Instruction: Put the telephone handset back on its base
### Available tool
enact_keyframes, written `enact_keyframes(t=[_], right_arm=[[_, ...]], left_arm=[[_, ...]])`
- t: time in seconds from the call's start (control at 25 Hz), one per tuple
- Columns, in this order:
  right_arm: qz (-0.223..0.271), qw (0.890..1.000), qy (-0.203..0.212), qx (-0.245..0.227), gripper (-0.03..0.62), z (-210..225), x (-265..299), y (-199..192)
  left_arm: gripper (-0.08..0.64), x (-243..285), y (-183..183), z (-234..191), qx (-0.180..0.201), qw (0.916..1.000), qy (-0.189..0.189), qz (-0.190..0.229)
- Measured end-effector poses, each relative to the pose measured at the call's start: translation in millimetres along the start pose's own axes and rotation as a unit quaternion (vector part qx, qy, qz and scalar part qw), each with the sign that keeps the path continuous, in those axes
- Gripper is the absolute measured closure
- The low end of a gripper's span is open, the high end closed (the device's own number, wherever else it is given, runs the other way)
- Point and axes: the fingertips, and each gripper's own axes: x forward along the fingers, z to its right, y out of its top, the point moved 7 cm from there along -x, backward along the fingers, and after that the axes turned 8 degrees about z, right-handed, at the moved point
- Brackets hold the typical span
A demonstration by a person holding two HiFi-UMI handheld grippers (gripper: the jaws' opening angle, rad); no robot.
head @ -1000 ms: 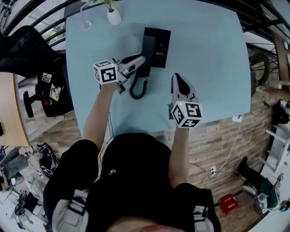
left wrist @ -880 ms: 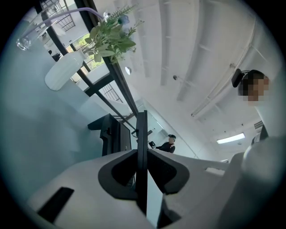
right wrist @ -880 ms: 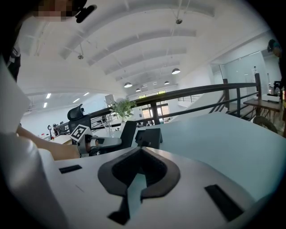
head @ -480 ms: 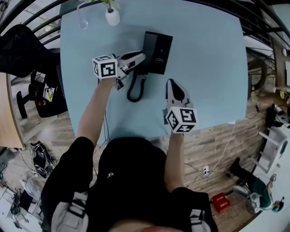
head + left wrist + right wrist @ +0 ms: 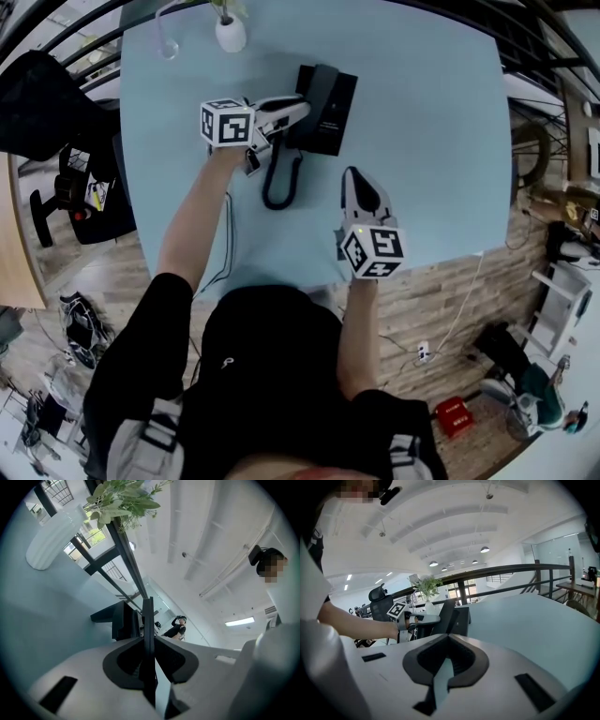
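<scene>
Holding the handset [image 5: 306, 86] pinched in my left claw [image 5: 300, 107], I read its long axis as lying along the base's [image 5: 336, 108] left side, roughly over the cradle; my right claw [image 5: 356, 178], pressed together and empty, sits nearer me on the surface [image 5: 431, 141].

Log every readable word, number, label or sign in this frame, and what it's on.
No text can be read here.
Telephone base: faint pale print, too small to read.
Marker cubes: black-and-white square patterns only, no words.
Black shirt: small pale mark, too blurred to read.
</scene>
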Motion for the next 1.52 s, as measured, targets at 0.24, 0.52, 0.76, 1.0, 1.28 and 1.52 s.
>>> enact_keyframes(t=[0.24, 0.52, 0.76, 1.0, 1.28, 1.52], right_arm=[[-0.001, 1.000, -0.003, 0.002, 0.600, 4, -3, -4], [-0.001, 1.000, 0.001, -0.001, 0.600, -2, -3, -1], [0.001, 1.000, 0.003, -0.003, 0.600, -5, -4, -2], [0.007, 1.000, 0.009, -0.016, 0.600, -12, -5, 7], [0.030, 0.999, 0.017, -0.036, 0.600, -23, -14, 26], [0.073, 0.994, 0.050, -0.063, 0.600, -40, -29, 59]], left_arm=[[0.491, -5, -2, -4, 0.018, 0.9995, 0.026, 0.007], [0.465, -8, -7, -6, 0.119, 0.9876, 0.092, -0.044], [0.451, -3, -7, 1, 0.223, 0.9612, 0.136, -0.087], [0.453, -7, -6, 9, 0.218, 0.9553, 0.187, -0.067], [0.488, -32, 16, 59, 0.198, 0.9530, 0.224, 0.045], [0.559, -66, 25, 131, 0.213, 0.9318, 0.257, 0.143]])
